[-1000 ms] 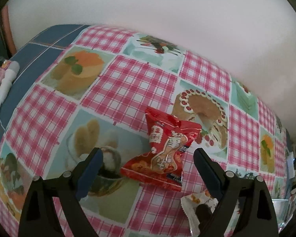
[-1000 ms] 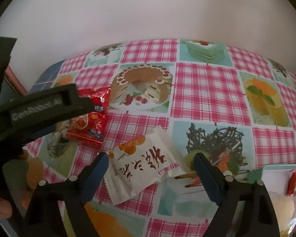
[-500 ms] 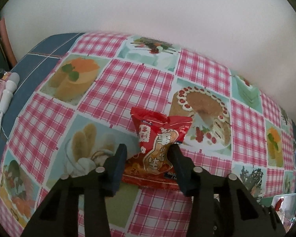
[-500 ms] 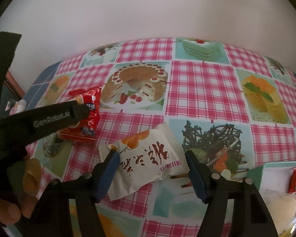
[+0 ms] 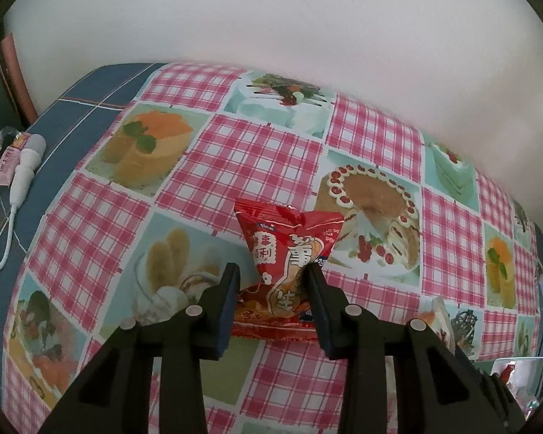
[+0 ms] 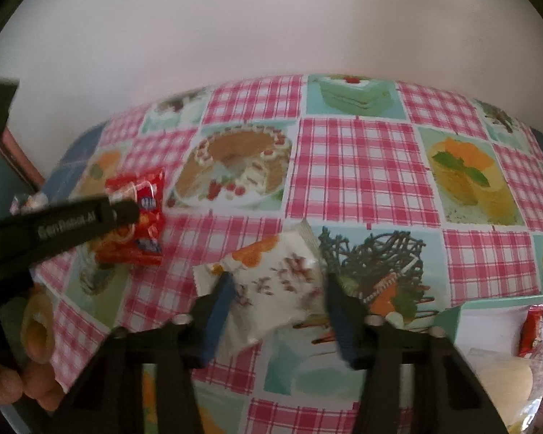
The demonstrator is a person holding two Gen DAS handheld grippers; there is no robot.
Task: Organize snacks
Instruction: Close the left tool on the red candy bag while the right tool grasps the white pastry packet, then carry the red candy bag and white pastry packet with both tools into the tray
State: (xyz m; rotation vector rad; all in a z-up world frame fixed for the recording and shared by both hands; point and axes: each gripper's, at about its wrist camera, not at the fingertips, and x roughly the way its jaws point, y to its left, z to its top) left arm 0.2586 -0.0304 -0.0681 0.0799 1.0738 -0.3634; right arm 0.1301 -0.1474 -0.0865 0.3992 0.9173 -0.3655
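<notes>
A red snack packet (image 5: 289, 238) lies on the checked tablecloth (image 5: 235, 159). My left gripper (image 5: 269, 275) is closing on its near half, and both pads press its sides. The right wrist view shows the same red packet (image 6: 144, 217) at left, behind one black finger (image 6: 90, 217) of the left gripper. A white snack packet (image 6: 268, 253) with orange print and dark lettering sits between the closing jaws of my right gripper (image 6: 277, 285). Its pads squeeze it, and the packet looks crumpled and blurred.
A teal-rimmed tray (image 6: 496, 300) with more snacks stands at the right, a small red packet (image 6: 532, 329) inside it. A white plug with a cord (image 5: 25, 173) lies on the blue cloth at far left. A person's hand (image 6: 29, 379) holds the left gripper. A white wall runs behind the table.
Both grippers have gone from wide open to closed on their packets, the left on the red one and the right on the white one. Neither hand has shifted much.
</notes>
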